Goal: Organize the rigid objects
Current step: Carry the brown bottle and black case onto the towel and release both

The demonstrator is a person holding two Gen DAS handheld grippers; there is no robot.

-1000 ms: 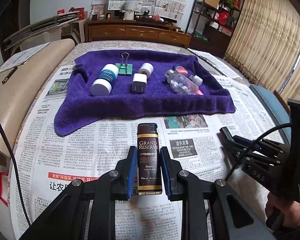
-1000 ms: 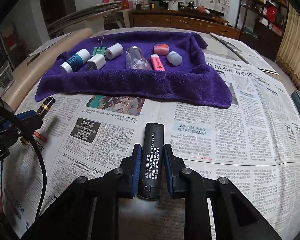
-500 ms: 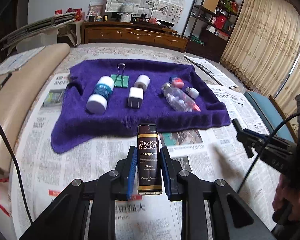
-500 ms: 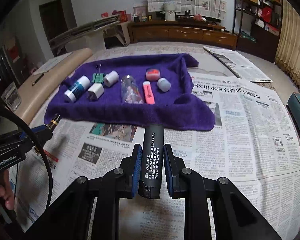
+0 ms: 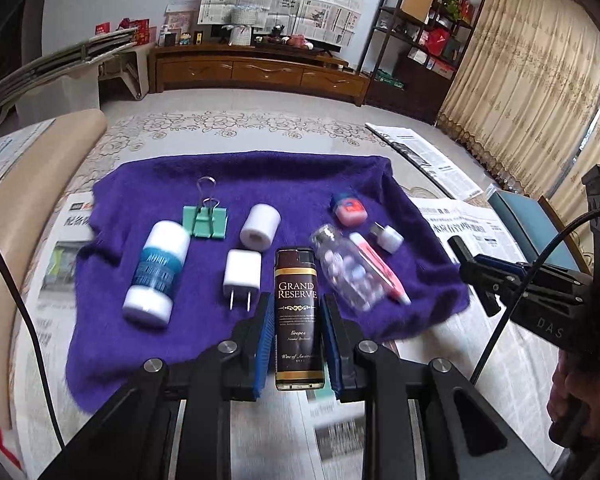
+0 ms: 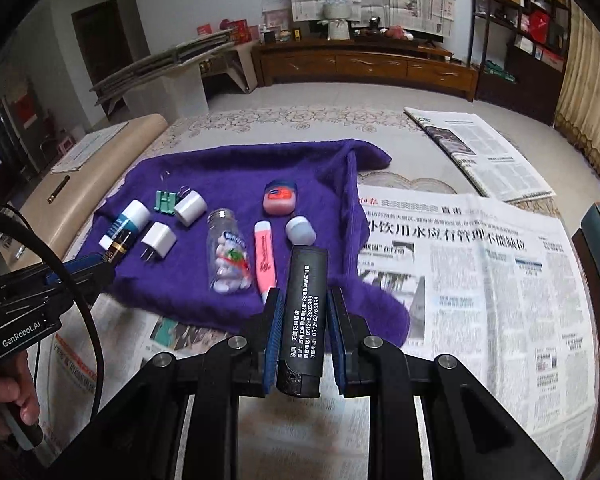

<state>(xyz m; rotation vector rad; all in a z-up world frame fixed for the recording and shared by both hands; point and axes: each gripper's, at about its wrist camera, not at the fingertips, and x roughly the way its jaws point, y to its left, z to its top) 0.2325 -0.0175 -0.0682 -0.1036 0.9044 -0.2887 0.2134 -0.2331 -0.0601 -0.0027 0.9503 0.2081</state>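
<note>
Gripping a brown lighter (image 5: 299,316), left gripper (image 5: 296,344); right gripper (image 6: 302,340) clamps a black lighter (image 6: 303,316), both near the purple towel (image 5: 260,184).

both wrist views look forward and steeply down, close over the same purple towel (image 5: 240,184) (image 6: 228,168), from side-by-side positions.

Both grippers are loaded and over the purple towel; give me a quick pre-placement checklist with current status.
1. Left gripper clamped on brown lighter: ok.
2. Right gripper clamped on black lighter: ok.
3. Purple towel ahead of both: ok.
4. Free towel beside white charger and pill bottle for the brown lighter: cannot tell, tight.
5. Free towel right of pink highlighter: ok.
6. Height above towel: cannot tell.
</note>
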